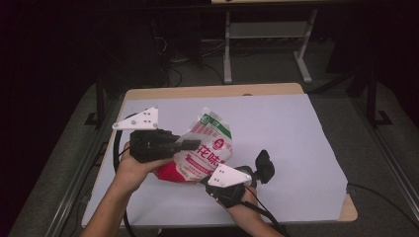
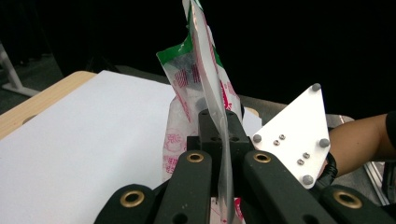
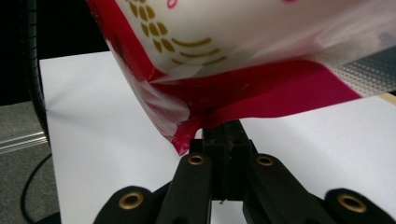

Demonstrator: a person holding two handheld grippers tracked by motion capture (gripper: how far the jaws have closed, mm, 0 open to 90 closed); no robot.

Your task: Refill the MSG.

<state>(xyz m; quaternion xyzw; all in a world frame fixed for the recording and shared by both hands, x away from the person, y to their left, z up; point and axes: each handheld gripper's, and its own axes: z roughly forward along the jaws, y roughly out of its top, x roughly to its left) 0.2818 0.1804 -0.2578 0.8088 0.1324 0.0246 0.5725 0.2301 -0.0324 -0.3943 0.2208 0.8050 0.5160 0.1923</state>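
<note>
Red-and-white plastic bag (image 1: 205, 150) with a green top corner is hanging above the white sheet (image 1: 281, 143) covering the wooden table (image 1: 212, 91), left of centre. We're seeing white contents through the film in the right gripper view; we can't tell what they are. Left gripper (image 1: 190, 144) is clamping the bag's side edge, jaws closed on the thin film running between them in the left gripper view. Right gripper (image 3: 227, 128) is pinching the red bottom seam, jaws pressed together. The bag is standing tilted between both grippers, touching both.
</note>
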